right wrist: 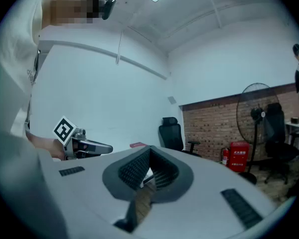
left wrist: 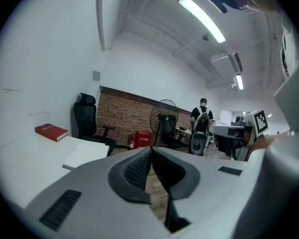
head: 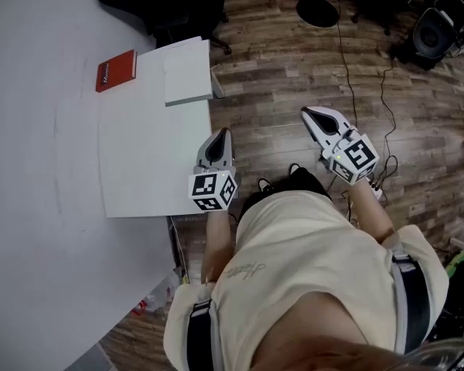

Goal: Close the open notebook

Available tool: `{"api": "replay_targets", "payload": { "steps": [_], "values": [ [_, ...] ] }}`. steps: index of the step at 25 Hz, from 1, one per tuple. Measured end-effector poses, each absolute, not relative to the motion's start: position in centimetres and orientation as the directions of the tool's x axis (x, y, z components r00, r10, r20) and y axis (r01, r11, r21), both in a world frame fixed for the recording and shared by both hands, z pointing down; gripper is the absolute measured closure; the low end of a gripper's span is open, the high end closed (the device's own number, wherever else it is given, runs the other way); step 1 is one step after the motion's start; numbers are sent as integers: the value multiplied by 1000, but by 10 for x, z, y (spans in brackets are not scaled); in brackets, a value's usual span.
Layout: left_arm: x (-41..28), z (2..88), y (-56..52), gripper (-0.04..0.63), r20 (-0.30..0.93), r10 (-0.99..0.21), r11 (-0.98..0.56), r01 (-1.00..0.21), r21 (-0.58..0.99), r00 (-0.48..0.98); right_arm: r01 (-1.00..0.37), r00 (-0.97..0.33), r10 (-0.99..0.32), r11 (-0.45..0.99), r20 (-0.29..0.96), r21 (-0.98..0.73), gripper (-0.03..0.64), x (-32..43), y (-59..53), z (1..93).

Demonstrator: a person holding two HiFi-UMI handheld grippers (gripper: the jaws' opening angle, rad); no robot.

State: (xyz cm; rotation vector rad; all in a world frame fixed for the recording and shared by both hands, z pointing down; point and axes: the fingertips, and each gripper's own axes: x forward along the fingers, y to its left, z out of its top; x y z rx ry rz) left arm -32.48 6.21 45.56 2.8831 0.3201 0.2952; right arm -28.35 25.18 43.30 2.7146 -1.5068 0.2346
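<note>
A white notebook [head: 188,74] lies flat and shut at the far right corner of the white table [head: 54,168]; it also shows in the left gripper view [left wrist: 87,155]. A red book [head: 116,69] lies to its left. My left gripper [head: 223,134] hovers at the table's right edge, well short of the notebook, its jaws shut on nothing [left wrist: 150,149]. My right gripper [head: 306,114] is out over the wooden floor, away from the table, and is also shut and empty [right wrist: 149,148]. Both point roughly level.
A black office chair [head: 187,10] stands past the table's far end. Cables [head: 387,114] trail over the wood floor at the right. Farther back are a floor fan [left wrist: 164,126], a red box [left wrist: 143,139] by a brick wall and a person [left wrist: 202,117].
</note>
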Motion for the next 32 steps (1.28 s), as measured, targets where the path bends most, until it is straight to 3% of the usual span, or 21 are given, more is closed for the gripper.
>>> {"api": "replay_targets", "payload": {
  "steps": [8, 16, 22, 32],
  "values": [
    [-313, 455, 59, 571, 178, 259, -946, 213, 243, 949, -813, 563, -819, -573, 111, -98, 609, -268, 258, 431],
    [-280, 473, 65, 571, 223, 296, -937, 237, 257, 929, -797, 573, -804, -592, 160, -117, 610, -246, 263, 451],
    [-235, 481, 87, 571, 263, 317, -934, 253, 251, 911, -826, 524, -830, -550, 190, -126, 609, -205, 260, 468],
    [-139, 468, 109, 571, 316, 297, -952, 255, 167, 901, -893, 401, -909, -416, 115, -172, 609, -95, 240, 462]
  ]
}}
